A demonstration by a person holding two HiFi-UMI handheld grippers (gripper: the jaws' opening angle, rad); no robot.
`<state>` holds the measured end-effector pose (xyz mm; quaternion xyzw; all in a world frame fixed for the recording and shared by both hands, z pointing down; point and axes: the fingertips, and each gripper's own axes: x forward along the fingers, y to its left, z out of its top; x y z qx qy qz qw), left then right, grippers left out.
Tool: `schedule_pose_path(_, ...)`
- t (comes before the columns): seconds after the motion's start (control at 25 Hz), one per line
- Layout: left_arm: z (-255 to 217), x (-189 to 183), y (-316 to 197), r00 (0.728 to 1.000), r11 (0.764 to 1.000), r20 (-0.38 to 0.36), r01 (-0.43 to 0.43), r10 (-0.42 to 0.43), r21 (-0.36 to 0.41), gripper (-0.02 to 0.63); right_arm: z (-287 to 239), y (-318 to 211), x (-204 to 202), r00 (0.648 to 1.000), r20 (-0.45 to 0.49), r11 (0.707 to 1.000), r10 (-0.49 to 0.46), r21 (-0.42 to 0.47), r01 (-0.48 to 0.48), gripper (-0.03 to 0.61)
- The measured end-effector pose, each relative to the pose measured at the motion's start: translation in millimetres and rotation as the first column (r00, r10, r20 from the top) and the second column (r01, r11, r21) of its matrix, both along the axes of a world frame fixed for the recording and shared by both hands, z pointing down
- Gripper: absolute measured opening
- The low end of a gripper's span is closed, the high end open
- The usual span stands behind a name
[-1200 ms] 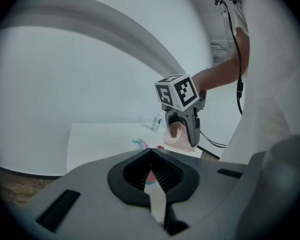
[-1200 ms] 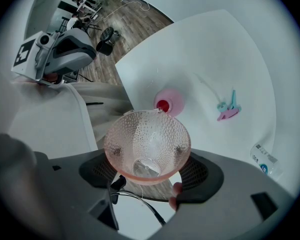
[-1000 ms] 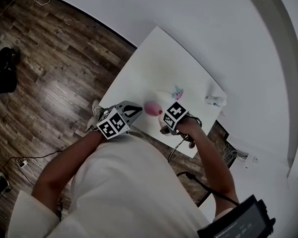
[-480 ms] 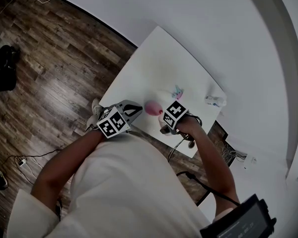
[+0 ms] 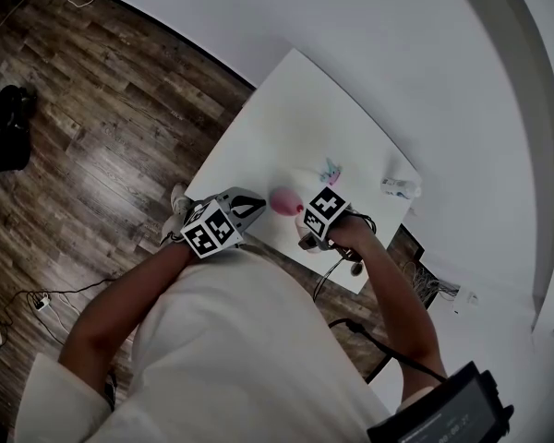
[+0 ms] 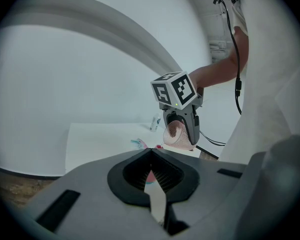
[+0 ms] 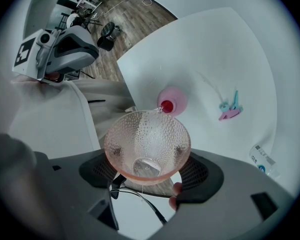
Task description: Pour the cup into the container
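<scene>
In the right gripper view, my right gripper (image 7: 148,156) is shut on a pink dimpled glass cup (image 7: 147,141). The cup is tipped, and its far rim hangs just over the red mouth of a small pink container (image 7: 172,101) on the white table (image 7: 215,49). A little clear liquid lies in the cup's bottom. The head view shows the container (image 5: 282,199) between both grippers near the table's front edge. My left gripper (image 6: 150,151) is shut and empty, level with the table and aimed at the cup (image 6: 175,132), apart from it.
A pink and teal clip (image 5: 330,171) lies past the container, and a small white bottle (image 5: 399,188) is near the table's right edge. Dark wood floor (image 5: 92,137) lies to the left, with a black object (image 5: 9,127) on it.
</scene>
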<state>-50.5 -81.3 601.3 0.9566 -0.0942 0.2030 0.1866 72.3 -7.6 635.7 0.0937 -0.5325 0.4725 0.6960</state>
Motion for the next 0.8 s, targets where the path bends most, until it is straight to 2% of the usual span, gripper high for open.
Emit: schedule_pose_path(0.8, 1.0, 2.1, -0.1, 1.0, 1.0, -0.001, 0.004, -0.004, -0.003, 0.011, -2.1, -0.1, 4.4, 1.0, -0.012, 0.999, -0.011, -0.036, 0.01, 0.364)
